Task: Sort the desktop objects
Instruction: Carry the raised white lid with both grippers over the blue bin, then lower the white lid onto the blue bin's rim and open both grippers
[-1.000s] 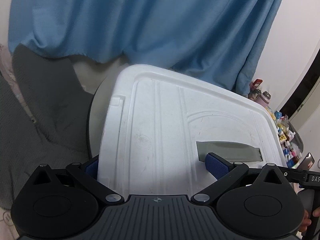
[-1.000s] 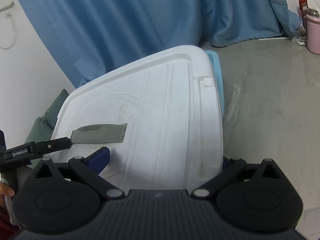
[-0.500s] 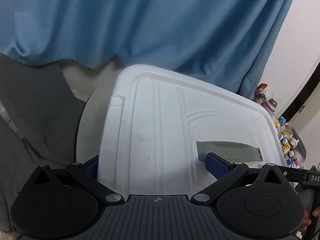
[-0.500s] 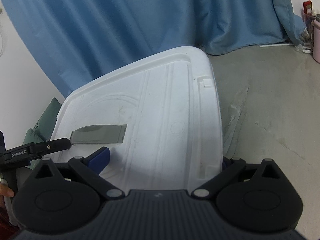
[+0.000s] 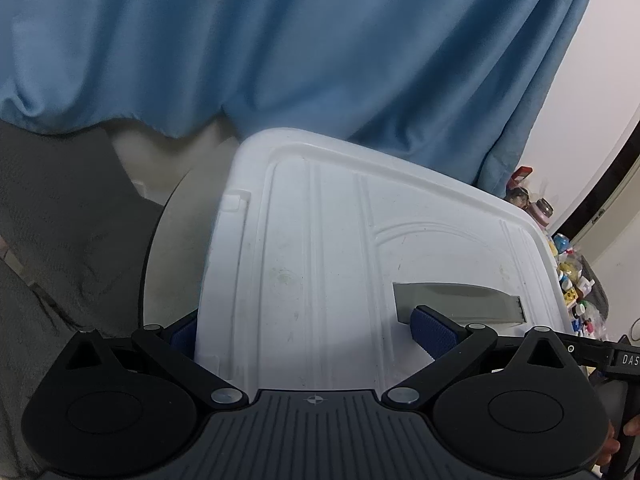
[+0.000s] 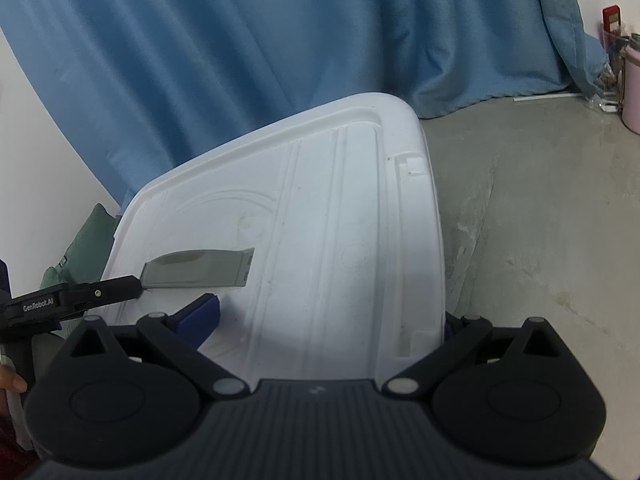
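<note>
A large white plastic lid with a grey slot handle fills both views; it also shows in the right wrist view. My left gripper is shut on the lid's left end, one blue pad on top and one at the edge. My right gripper is shut on the lid's right end the same way. The lid is held up in the air, tilted. What lies under it is hidden.
A blue curtain hangs behind. A grey cloth and a round table edge lie left. Small colourful toys sit far right. Grey floor and a pink cup show in the right wrist view.
Both grippers have lifted the lid higher; the curtain fills more of the view, and the light blue box edge beside the lid is out of sight.
</note>
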Demonstrator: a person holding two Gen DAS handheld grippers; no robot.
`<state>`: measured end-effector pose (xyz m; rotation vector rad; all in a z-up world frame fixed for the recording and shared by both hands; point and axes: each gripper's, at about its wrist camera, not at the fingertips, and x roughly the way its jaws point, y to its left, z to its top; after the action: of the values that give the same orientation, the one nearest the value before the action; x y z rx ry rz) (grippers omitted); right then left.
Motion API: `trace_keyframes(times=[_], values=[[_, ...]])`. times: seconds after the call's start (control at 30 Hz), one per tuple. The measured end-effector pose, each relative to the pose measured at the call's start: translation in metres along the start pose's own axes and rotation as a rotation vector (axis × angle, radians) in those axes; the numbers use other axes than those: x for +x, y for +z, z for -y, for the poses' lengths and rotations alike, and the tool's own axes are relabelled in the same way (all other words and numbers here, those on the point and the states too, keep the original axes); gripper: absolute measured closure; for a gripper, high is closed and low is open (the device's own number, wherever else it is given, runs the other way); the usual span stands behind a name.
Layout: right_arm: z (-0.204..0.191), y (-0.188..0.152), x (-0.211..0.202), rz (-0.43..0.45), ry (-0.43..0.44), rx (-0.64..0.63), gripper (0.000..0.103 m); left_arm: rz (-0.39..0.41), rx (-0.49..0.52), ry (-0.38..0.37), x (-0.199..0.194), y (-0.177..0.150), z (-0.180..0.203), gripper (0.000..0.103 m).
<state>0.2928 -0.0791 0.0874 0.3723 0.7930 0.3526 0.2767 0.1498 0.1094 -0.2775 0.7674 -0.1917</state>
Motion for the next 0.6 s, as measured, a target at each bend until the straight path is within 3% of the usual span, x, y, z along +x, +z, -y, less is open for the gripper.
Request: trace_keyframes(times=[0.3,0.43,0.6], values=[[-0.002,0.004,0.003,0.021,-0.004,0.009,0.002,0.003,-0.020,-0.020,0.003,0.003,-0.011,0.000],[-0.003,0.012,-0.005,0.071,-0.127,-0.015,0.002,0.009,-0.051,0.021,0.004,0.006,-0.016,0.000],[0.008,0.018,-0.016,0.094,-0.192,0.017,0.002,-0.005,-0.056,0.061,0.006,0.009,-0.026,0.000]])
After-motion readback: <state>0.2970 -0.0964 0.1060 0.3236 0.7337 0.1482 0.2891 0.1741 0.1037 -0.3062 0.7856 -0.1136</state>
